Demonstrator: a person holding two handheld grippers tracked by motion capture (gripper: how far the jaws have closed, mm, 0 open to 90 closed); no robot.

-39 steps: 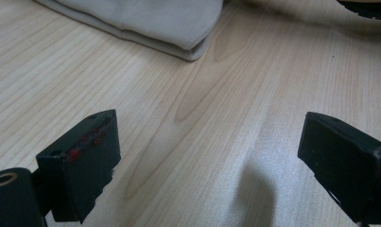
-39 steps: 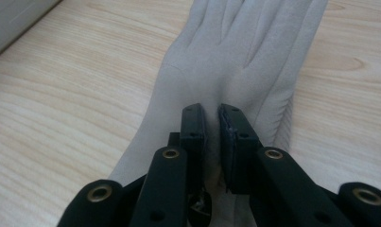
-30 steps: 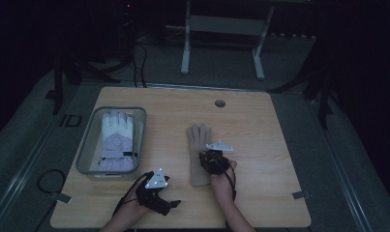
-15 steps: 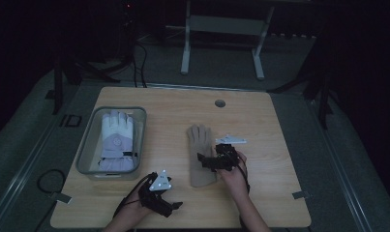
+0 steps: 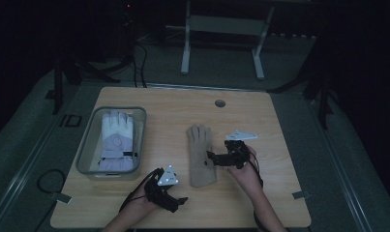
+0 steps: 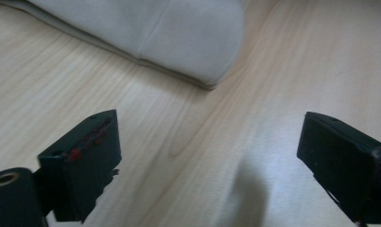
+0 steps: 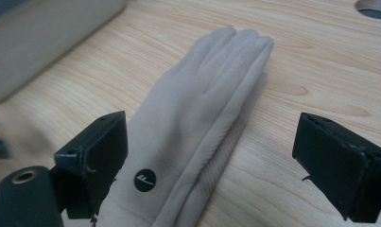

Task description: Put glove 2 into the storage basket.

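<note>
The beige glove (image 5: 201, 155) lies flat mid-tabletop (image 5: 279, 121), well right of the clear bin (image 5: 88, 145). The right gripper (image 5: 213, 157) hovers at its edge — jaws just opened, released; the left gripper (image 5: 180, 202) gapes near its cuff, grasping nothing.

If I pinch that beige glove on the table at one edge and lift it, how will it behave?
The beige glove looks like thin, soft fabric lying flat on the table, so it would likely droop from the pinch. It probably weighs little. Pushed, it would more likely bunch or fold than slide whole on the wood.
</note>
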